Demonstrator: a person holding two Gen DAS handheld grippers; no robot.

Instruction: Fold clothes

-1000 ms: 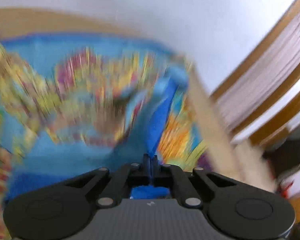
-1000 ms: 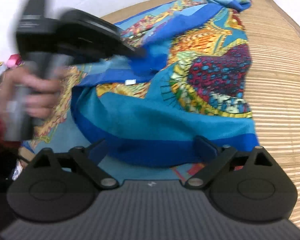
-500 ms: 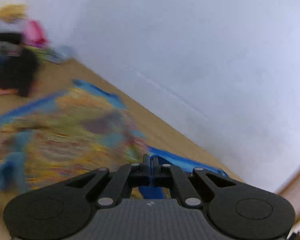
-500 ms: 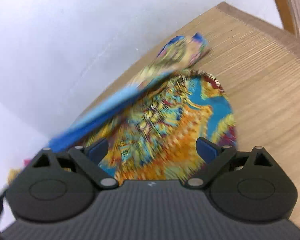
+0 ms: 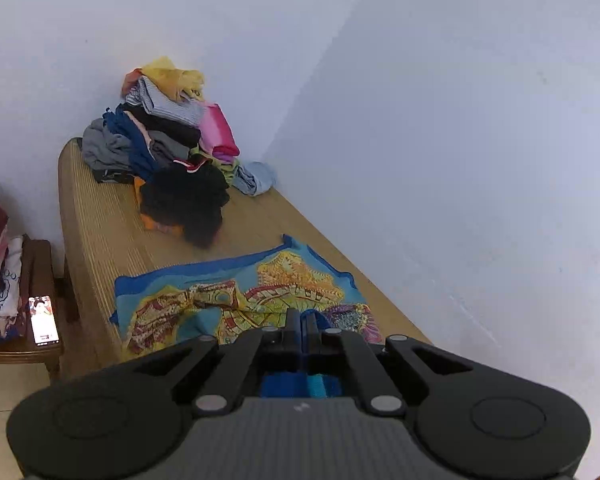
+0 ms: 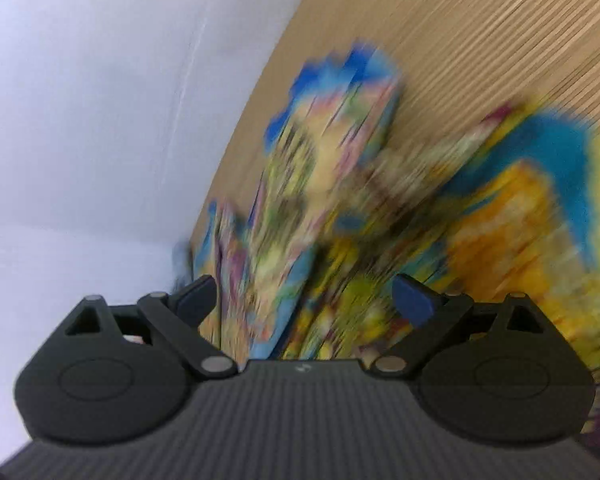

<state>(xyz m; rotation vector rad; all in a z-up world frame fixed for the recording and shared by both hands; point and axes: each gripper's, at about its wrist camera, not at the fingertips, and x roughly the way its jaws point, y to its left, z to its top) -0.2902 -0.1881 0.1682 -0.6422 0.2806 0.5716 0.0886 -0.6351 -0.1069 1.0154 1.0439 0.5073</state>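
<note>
Two hand-held grippers were in use, one per wrist view. The left hand-held gripper [image 5: 300, 322] had its jaws fully together, pinching a blue-edged fold of the cloth [image 5: 236, 304]; blue fabric also showed behind the fingers, bunched inside the gripper body. The right hand-held gripper [image 6: 306, 296] stood with its jaws wide apart and nothing pressed between the pads; the cloth lay beyond and under the gap, heavily blurred in that view, so contact with it could not be judged.

The cloth, a bright print of yellow, orange and turquoise with a blue border, lay partly spread on the bed [image 5: 96, 216], a slatted tan surface set against the white wall [image 5: 440, 140]. Its far edge lay flat with one corner turned up slightly toward the wall; the near part rose into the left gripper. In the right wrist view a narrow part of the cloth stretched off toward the wall side while the broader orange part lay to the right.

At the far end of the bed, in the corner, sat a pile of clothes [image 5: 168, 140], unfolded, with a dark garment [image 5: 188, 200] at its near edge, well apart from the cloth. Left of the bed stood a small wooden stand [image 5: 40, 344] carrying stacked garments and a phone [image 5: 43, 319] with its screen lit.
</note>
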